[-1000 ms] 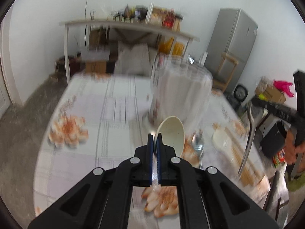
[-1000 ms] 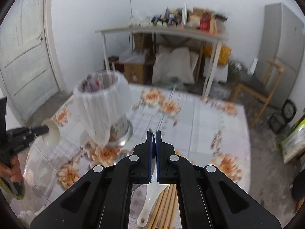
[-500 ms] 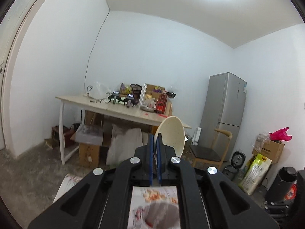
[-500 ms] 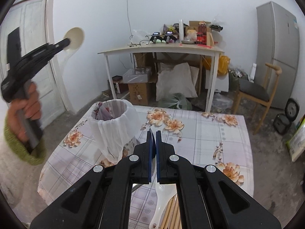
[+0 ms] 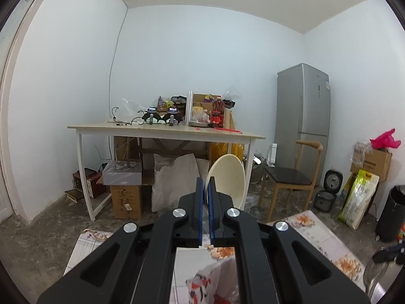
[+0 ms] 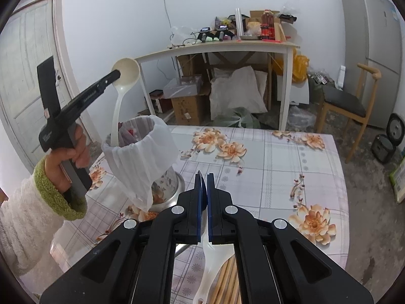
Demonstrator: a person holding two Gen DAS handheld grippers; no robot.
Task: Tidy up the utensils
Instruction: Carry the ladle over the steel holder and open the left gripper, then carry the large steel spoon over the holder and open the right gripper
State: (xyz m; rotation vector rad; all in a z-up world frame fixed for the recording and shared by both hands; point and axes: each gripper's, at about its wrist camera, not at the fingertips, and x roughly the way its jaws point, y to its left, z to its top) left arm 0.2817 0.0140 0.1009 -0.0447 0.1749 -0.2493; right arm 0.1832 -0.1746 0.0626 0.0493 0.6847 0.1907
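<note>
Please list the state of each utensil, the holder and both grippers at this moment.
left gripper: shut on the ladle's bowl.
ladle: held up, handle hanging down into the holder's mouth.
holder: upright on the table, white mesh cover over it.
right gripper: shut, above the table, holding nothing visible.
white spoon: lying flat on the table.
chopsticks: lying flat beside the spoon.

the bag-lined pot (image 6: pixel 141 157) blocks the table's (image 6: pixel 278 167) left side, while its right half lies open.
</note>
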